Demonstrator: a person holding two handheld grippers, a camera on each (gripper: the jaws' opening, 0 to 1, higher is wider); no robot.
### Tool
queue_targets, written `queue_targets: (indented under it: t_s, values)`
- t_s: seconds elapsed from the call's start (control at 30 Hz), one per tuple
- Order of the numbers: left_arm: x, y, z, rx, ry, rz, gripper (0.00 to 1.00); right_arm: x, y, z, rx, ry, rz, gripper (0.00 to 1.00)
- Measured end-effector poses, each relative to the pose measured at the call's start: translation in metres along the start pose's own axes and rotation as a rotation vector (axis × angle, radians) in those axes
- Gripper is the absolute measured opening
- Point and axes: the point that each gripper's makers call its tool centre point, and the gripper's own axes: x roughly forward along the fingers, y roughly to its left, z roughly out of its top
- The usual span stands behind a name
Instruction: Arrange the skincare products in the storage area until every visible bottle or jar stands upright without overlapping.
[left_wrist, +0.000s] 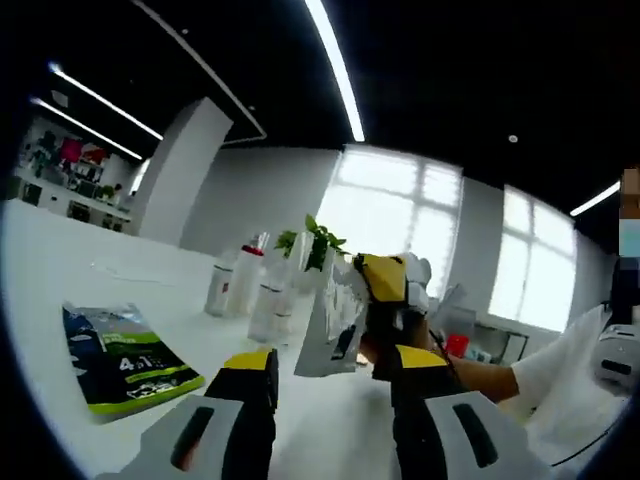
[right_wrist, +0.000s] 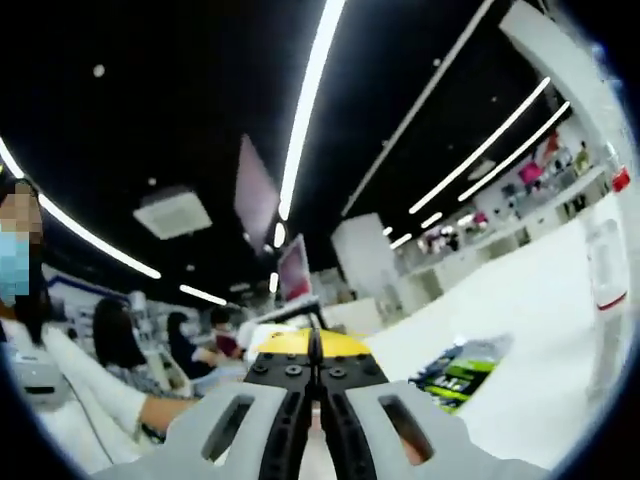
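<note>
In the left gripper view, the left claw (left_wrist: 332, 375) stands released, its yellow-tipped jaws apart over the white tabletop (left_wrist: 60, 260). Just ahead of it the right claw (left_wrist: 385, 282) holds up a clear pouch (left_wrist: 335, 318). Beyond the pouch stand about three bottles (left_wrist: 245, 280) close together, one with a red cap, and a green sprig (left_wrist: 315, 240) rises behind them. A single green packet (left_wrist: 125, 360) lies flat off to the claw's left.

In the right gripper view, the right claw (right_wrist: 315, 375) is clenched, jaws meeting; what they pinch is hidden here. One green packet (right_wrist: 460, 372) lies to its right, and one bottle (right_wrist: 607, 265) with a red band stands upright farther right.
</note>
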Motion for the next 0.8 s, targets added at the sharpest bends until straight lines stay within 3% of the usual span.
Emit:
queue_targets:
  t_s: [0.07, 0.17, 0.2, 0.23, 0.3, 0.47, 0.63, 0.77, 0.8]
  values:
    - [-0.002, -0.004, 0.0, 0.006, -0.004, -0.014, 0.11, 0.0, 0.003, 0.0, -0.001, -0.004, 0.016, 0.0]
    - [-0.007, -0.01, 0.002, 0.023, -0.015, -0.021, 0.06, 0.001, 0.005, -0.004, -0.018, 0.01, 0.015, 0.0]
    - [-0.01, -0.012, 0.008, -0.019, -0.048, -0.032, 0.03, 0.001, 0.005, -0.004, -0.019, 0.012, 0.012, 0.0]
    - [-0.015, -0.018, 0.013, -0.069, -0.063, -0.082, 0.02, 0.002, 0.003, -0.008, -0.013, 0.023, 0.004, 0.0]
    - [-0.016, -0.017, 0.016, -0.111, -0.08, -0.074, 0.03, 0.002, 0.002, -0.01, -0.007, 0.028, 0.003, 0.0]
    - [-0.016, -0.005, 0.018, -0.104, -0.08, -0.044, 0.03, -0.002, -0.005, -0.019, -0.004, 0.067, -0.012, 0.0]
    - [-0.018, 0.0, 0.028, -0.145, -0.136, -0.046, 0.03, -0.002, -0.005, -0.029, -0.008, 0.117, -0.006, 0.0]
    - [-0.019, 0.0, 0.032, -0.182, -0.178, -0.046, 0.03, -0.002, -0.002, -0.049, -0.013, 0.212, 0.013, 0.0]
    - [-0.02, 0.001, 0.035, -0.191, -0.197, -0.049, 0.03, -0.003, -0.001, -0.058, -0.027, 0.263, 0.026, 0.0]
